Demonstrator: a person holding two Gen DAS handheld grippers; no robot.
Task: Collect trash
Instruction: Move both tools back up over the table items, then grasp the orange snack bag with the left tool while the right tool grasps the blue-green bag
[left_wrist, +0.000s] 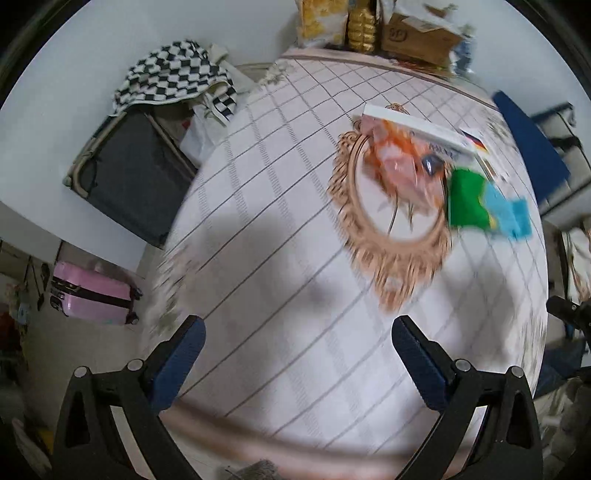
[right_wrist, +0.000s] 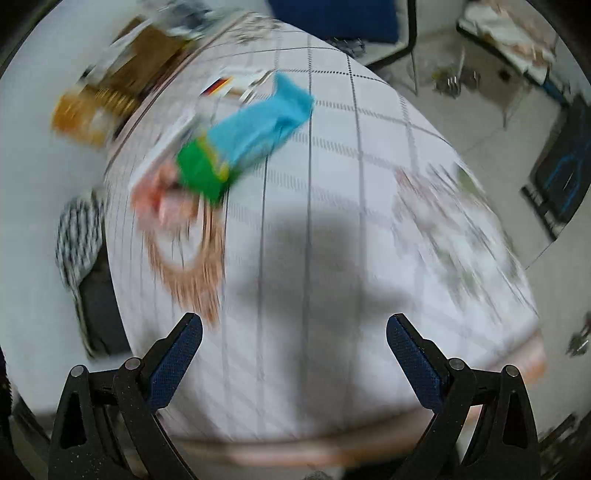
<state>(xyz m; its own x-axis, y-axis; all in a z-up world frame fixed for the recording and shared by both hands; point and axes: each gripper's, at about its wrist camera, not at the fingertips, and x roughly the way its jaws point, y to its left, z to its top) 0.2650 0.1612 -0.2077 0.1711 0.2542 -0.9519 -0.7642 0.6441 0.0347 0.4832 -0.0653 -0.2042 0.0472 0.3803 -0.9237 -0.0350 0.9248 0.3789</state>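
Wrapper (left_wrist: 400, 168) lies on table (left_wrist: 277, 258), far right; packet (left_wrist: 480, 203) just right of it; book (left_wrist: 417, 127) behind both.

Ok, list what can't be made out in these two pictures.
- Green and blue wrapper: print unreadable, motion blur in both views.
- Orange wrapper: smeared in the right wrist view; the item on it is unclear.
- White box: label too blurred and small.
- Cardboard box: cut off by the left wrist view's top edge.

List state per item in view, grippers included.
left gripper: open, empty, above the table.
right gripper: open, empty, above the table.
green-and-blue wrapper: lying on the tablecloth, ungrasped.
orange wrapper: crumpled, lying beside the green-and-blue wrapper.
white box: lying flat, closed as far as the blur shows.
pink suitcase: closed, on the floor.
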